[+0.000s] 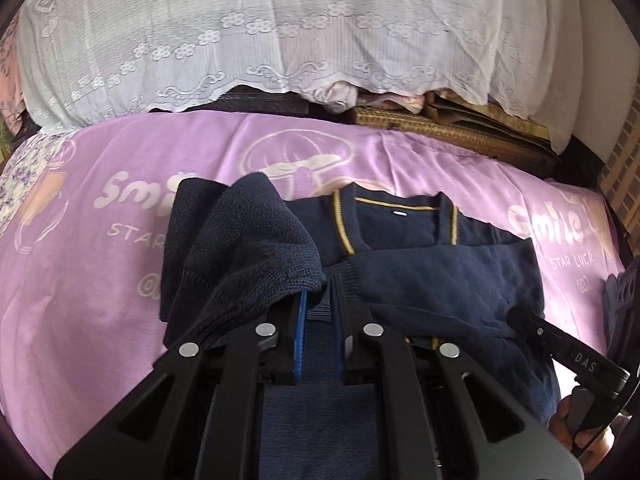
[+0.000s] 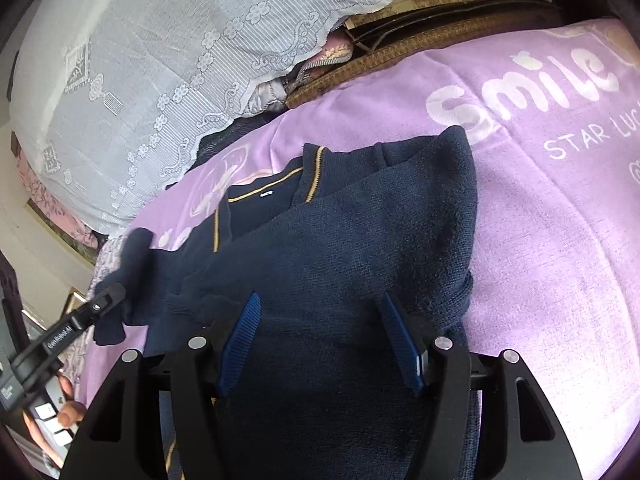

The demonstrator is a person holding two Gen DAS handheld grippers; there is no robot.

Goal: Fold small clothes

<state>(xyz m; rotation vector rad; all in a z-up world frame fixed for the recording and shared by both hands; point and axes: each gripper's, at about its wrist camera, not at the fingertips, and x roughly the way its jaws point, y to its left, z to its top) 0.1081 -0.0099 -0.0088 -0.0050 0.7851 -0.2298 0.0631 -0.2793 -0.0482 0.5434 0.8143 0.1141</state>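
A navy knit sweater with yellow collar stripes lies on the purple blanket, its right sleeve folded across the chest. My left gripper is shut on the left sleeve, which is lifted and drapes over its left finger, with the ribbed cuff pinched between the blue pads. In the right wrist view the left gripper holds that sleeve at the sweater's left side. My right gripper stands open, low over the sweater's body, its pads wide apart with only flat-lying knit between them. It also shows at the right edge as a black finger.
A white lace cloth covers a heap behind the blanket, with a woven mat at its foot. Hands grip the handles. Blanket lies bare to the left and right of the sweater.
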